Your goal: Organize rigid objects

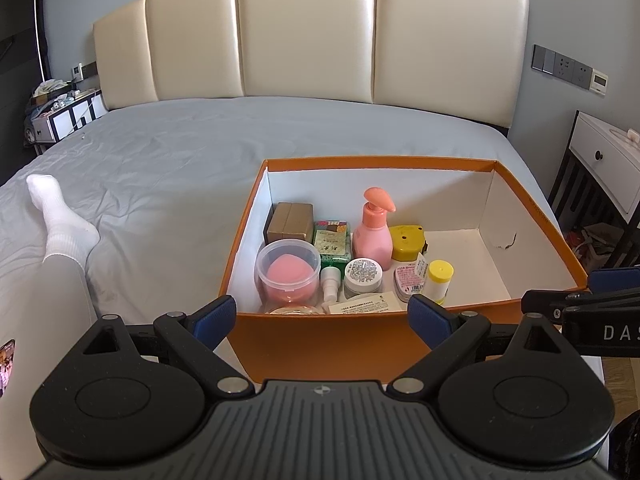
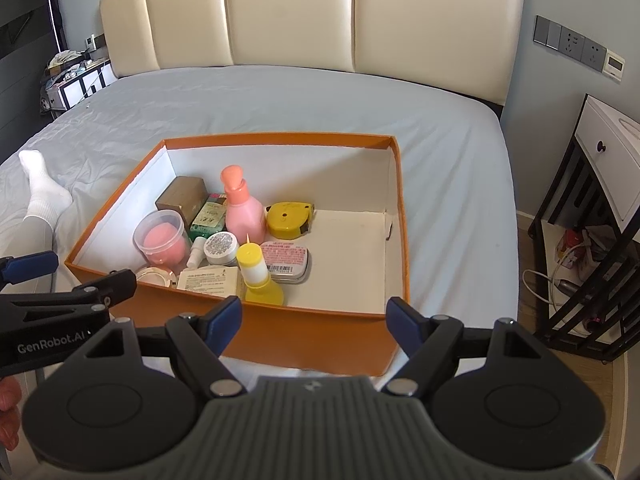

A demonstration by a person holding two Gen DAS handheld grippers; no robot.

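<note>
The bed under its grey sheet carries everything, its cream padded headboard behind; my leg in a white sock lies on the sheet to the left; the orange box sits open on the bed just ahead of me, its right half bare; my left hand-held gripper and my right hand-held gripper both hang before its near wall with jaws spread wide, nothing between them. Packed into the box's left half: a brown carton at the back; a pink pump bottle upright; a clear tub holding a pink sponge; a yellow tape measure beside the bottle; a flat tin with a pink label; a yellow-capped bottle, seemingly standing on its cap; a small white jar.
</note>
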